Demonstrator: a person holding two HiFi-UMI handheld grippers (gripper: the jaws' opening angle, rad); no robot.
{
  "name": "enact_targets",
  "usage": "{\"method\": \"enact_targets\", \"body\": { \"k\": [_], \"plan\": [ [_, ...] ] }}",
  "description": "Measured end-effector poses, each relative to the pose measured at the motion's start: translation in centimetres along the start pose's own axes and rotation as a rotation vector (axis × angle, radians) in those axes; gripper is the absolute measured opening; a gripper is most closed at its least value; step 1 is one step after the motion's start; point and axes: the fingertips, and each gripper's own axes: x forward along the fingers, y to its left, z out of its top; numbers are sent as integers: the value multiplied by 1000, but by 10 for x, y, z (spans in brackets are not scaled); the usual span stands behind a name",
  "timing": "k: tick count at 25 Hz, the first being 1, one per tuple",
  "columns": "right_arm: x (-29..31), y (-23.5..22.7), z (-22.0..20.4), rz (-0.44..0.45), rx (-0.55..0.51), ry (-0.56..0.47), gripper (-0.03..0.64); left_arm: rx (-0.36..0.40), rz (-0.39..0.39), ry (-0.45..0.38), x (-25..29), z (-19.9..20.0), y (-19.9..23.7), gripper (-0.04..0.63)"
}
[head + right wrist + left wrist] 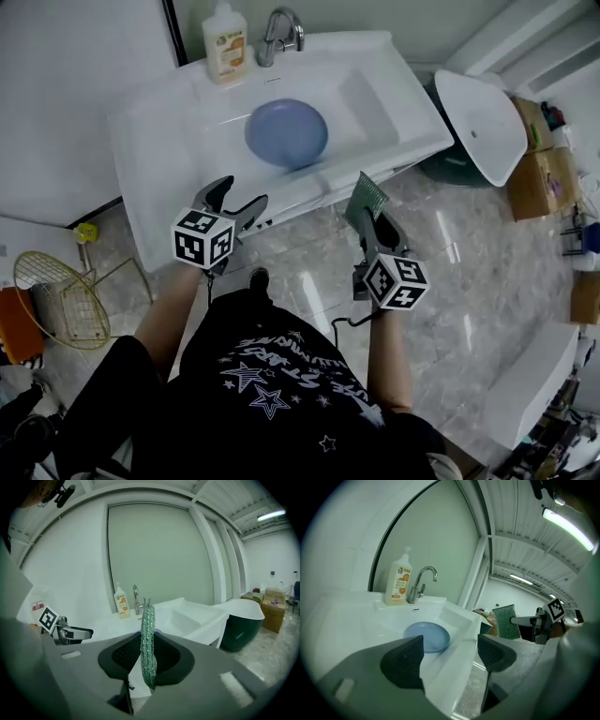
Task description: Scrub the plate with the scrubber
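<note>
Warehouse-like workshop (loose basins, cartons)

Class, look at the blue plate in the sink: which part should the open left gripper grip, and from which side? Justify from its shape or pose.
Probably the near rim of the plate, approached from above on the person's side by the left gripper. The plate is a shallow disc lying low in the sink; only its thin raised edge fits between the jaws.
</note>
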Motion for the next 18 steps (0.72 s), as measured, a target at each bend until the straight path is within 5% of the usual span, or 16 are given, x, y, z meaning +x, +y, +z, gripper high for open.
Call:
{"method": "enact_targets", "body": {
  "k": [8,18],
  "plan": [
    [80,-10,40,98,-103,36,103,-145,62,44,47,8,51,356],
    [209,-27,84,339,-333,109,103,-322,302,79,91,6,102,356]
  ]
}}
